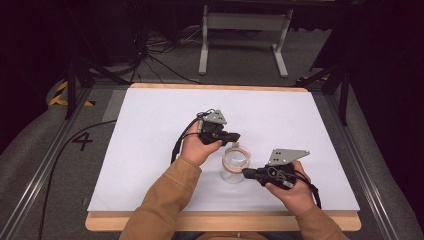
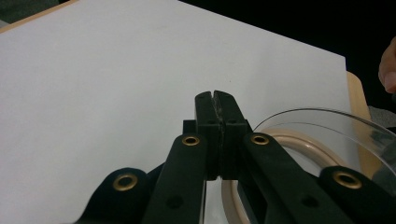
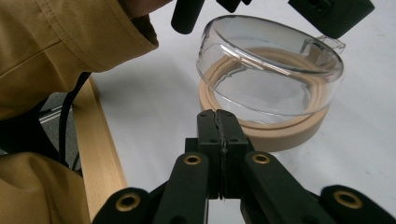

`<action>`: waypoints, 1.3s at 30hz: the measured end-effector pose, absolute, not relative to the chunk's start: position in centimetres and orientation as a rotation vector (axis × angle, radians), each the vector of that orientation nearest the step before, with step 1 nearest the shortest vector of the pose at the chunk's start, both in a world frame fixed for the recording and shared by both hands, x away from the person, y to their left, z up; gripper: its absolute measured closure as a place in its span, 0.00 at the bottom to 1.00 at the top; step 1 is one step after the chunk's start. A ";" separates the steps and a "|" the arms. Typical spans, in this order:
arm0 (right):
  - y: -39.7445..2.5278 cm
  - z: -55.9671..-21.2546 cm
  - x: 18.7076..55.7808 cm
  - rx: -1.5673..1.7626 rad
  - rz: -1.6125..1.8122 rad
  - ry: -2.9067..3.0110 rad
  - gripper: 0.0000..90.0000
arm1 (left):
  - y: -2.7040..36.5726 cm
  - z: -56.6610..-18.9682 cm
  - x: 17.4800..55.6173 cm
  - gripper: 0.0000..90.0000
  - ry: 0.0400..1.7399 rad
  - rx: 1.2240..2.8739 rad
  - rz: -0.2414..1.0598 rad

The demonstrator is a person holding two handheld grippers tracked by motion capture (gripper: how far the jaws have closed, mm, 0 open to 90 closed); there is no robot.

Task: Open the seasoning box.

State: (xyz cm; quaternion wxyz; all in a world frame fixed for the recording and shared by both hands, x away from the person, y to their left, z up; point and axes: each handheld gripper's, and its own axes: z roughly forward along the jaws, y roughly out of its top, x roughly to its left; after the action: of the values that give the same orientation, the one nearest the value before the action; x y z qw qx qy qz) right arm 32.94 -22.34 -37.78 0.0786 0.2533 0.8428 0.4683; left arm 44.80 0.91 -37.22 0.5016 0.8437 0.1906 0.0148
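Your left claw (image 1: 234, 136) and right claw (image 1: 246, 172) are both pressed together, holding nothing. The clear lid (image 1: 235, 159) sits on its tan ring (image 3: 280, 133) on the counter (image 1: 150, 130), between them.

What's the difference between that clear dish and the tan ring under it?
The clear dish is see-through glass or plastic; the tan ring is opaque beige. The clear dish sits tilted on top, while the tan ring lies flat on the white table. Both are round and similar in width.
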 end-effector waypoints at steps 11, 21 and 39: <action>-22.5 -37.8 33.1 0.766 1.450 2.479 1.00 | 1.0 -37.2 44.7 0.98 0.476 2.027 0.067; -22.5 -37.4 33.3 0.712 1.495 2.458 1.00 | 2.7 -35.8 43.9 0.96 0.489 1.995 0.092; -22.5 -35.8 34.7 0.615 1.564 2.411 1.00 | 7.0 -34.1 40.9 0.94 0.566 2.030 0.107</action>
State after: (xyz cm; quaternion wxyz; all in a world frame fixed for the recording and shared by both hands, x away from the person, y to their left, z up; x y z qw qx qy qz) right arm 34.68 -22.51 -35.84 0.1012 0.2083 0.8161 0.5294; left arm 40.93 7.04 -34.05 0.4930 0.8369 0.2335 0.0440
